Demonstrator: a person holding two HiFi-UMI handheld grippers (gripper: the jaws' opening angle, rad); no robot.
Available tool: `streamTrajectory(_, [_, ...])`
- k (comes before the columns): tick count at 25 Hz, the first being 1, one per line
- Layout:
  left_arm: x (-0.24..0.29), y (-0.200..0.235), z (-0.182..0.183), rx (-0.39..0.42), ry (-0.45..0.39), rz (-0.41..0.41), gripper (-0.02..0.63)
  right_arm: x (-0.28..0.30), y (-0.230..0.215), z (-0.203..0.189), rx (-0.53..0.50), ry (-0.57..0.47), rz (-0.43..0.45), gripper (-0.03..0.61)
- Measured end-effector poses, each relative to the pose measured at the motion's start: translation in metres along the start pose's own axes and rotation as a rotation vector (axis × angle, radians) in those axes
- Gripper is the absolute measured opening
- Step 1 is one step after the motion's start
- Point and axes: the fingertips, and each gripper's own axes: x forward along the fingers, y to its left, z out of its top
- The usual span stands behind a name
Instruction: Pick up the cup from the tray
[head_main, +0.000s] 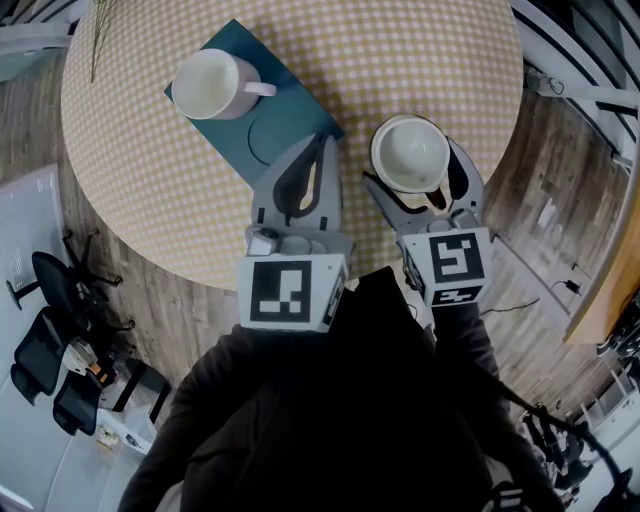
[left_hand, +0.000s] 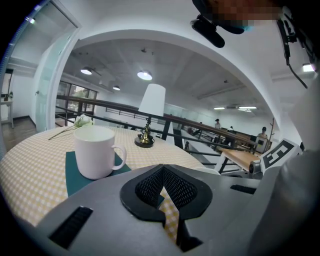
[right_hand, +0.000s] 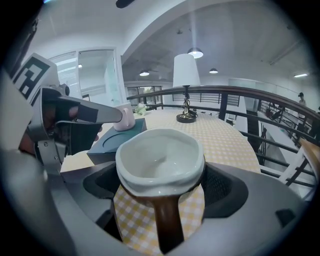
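Right claw (right_hand: 162, 186) grips upright cup (right_hand: 160, 160), handle toward its camera; left claw (left_hand: 163, 175) closed, empty.

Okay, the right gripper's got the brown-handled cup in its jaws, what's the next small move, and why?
Probably ease the right gripper down to rest the cup on the bare checked tablecloth, jaws shut. The cup is already off the teal tray, whose round recess lies empty, and the left gripper, shut on nothing, stands clear beside it.
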Motion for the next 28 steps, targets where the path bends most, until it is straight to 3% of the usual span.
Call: streamTrajectory(28, [0.009,0.022,-0.007,-0.005,0.052,0.005,0.003,0.031,0.004,-0.021,0.025,0.039,0.006,0.443])
